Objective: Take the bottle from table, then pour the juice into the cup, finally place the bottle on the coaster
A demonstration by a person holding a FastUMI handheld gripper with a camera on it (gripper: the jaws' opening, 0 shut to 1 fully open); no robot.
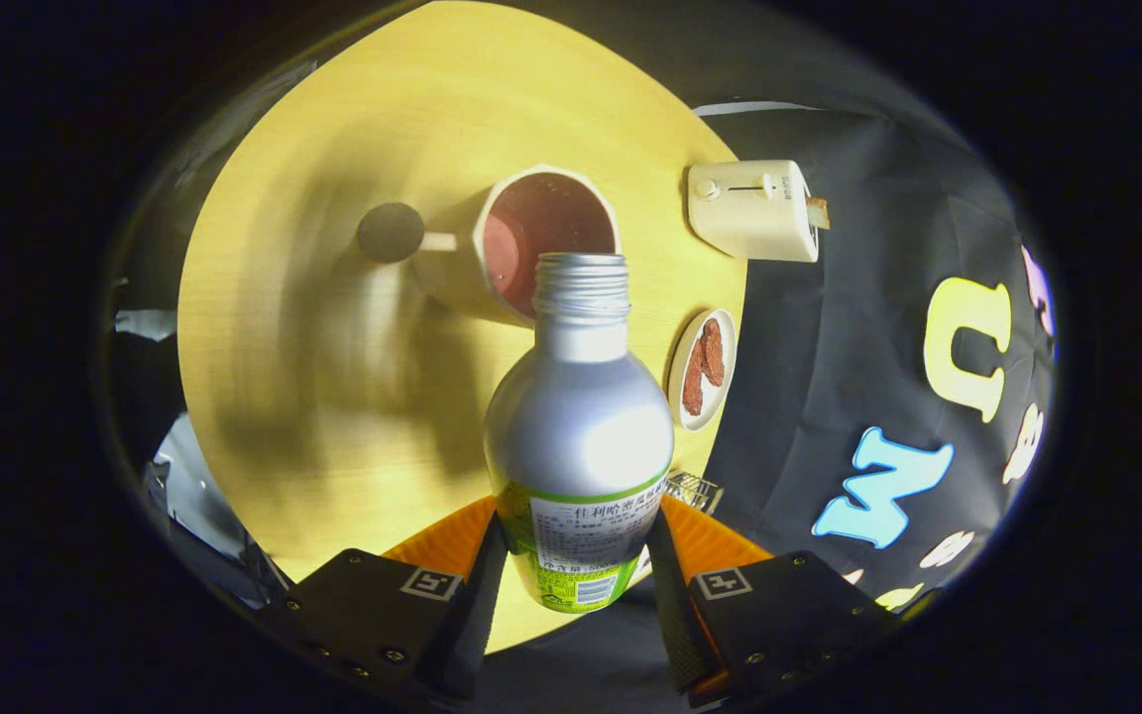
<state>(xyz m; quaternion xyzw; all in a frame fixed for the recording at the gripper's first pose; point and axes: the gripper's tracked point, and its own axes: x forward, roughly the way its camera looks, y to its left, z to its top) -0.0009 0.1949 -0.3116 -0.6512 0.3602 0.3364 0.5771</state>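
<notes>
Yellow wooden table [313, 327] sits below. Gripper [576, 565] squeezes the shiny metal bottle [579, 426] from both sides, its ridged open mouth tipped over the round cup [546, 243]. Tip too fast and juice could miss. The dark round coaster [390, 231] waits just beside the cup.

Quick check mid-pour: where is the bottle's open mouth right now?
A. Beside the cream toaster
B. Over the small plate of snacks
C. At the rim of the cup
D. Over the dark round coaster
C: held between the fingers, the bottle points its uncapped mouth at the near rim of the cup, apart from the coaster.
</notes>
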